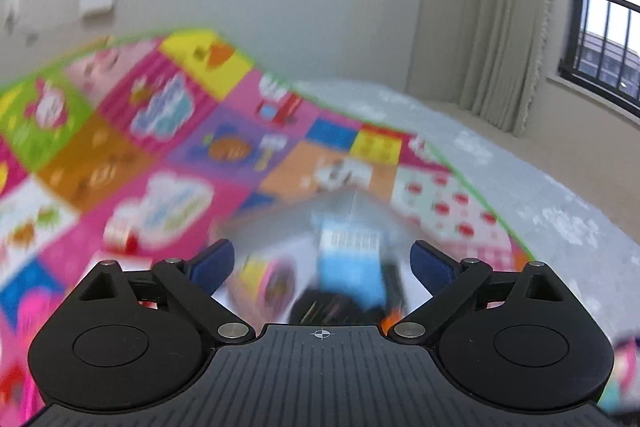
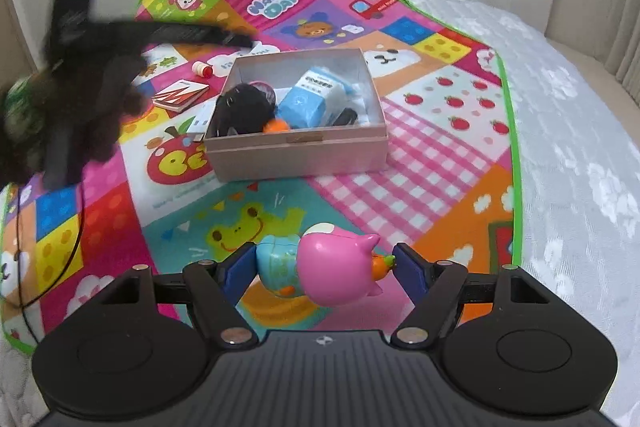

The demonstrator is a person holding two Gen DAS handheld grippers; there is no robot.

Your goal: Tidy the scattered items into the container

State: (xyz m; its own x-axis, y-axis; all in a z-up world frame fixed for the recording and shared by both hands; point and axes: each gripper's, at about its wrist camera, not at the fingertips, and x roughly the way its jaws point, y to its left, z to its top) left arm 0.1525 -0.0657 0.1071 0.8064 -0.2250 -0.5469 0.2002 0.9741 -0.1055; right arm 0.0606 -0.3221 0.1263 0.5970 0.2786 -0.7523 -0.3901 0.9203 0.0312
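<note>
Right gripper (image 2: pixel 324 267) clamps a glossy, rounded plastic pig (image 2: pixel 340 273); left gripper (image 1: pixel 322 263) gapes wide above the cardboard box (image 2: pixel 300 147), mid-frame.

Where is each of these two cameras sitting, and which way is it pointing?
Left wrist: sits on the left gripper, looking down along its wide-open fingers at a blurred box on the play mat.
Right wrist: sits on the right gripper, which holds a pink pig toy; it faces the box; the left gripper blurs past.
Shared: box, blue carton, mat.
</note>
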